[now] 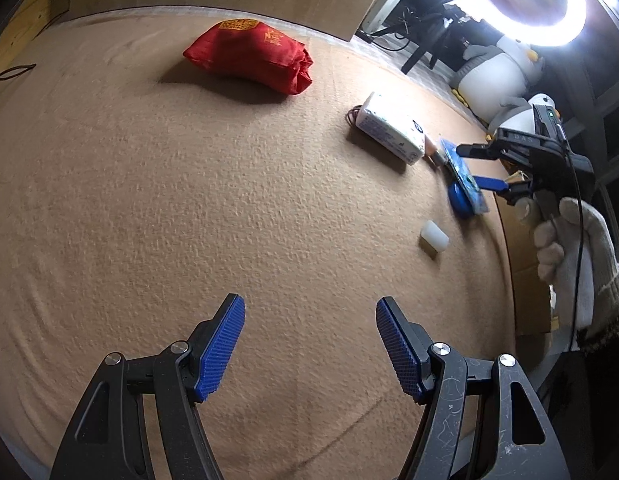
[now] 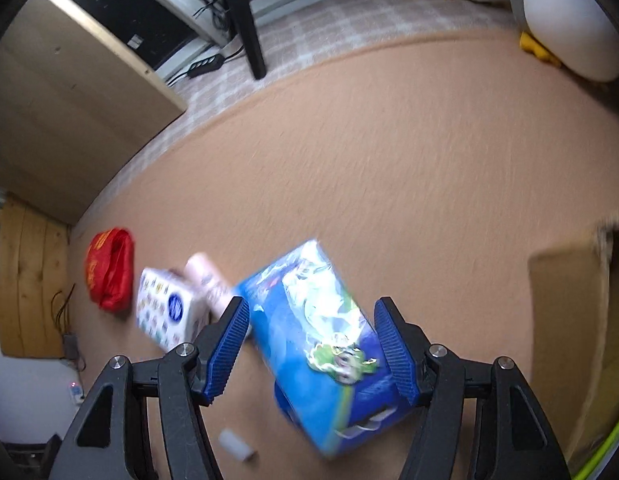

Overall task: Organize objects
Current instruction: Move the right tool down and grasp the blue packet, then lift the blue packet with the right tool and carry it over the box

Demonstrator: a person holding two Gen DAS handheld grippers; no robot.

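Tan carpet [image 1: 189, 200] fills the left wrist view, where the left gripper [image 1: 310, 346] hangs spread and empty over bare pile; a red pouch [image 1: 249, 58], a white box [image 1: 391, 134] and a small white cap [image 1: 434, 238] lie scattered ahead, and the right gripper [image 1: 475, 166] reaches in beside a blue packet [image 1: 465, 184]. From the right wrist view, that gripper's fingers straddle the blue packet, seemingly spread; whether they touch it I cannot tell through the blur. A cardboard box [image 2: 565, 320] sits nearby, probably where things should go.
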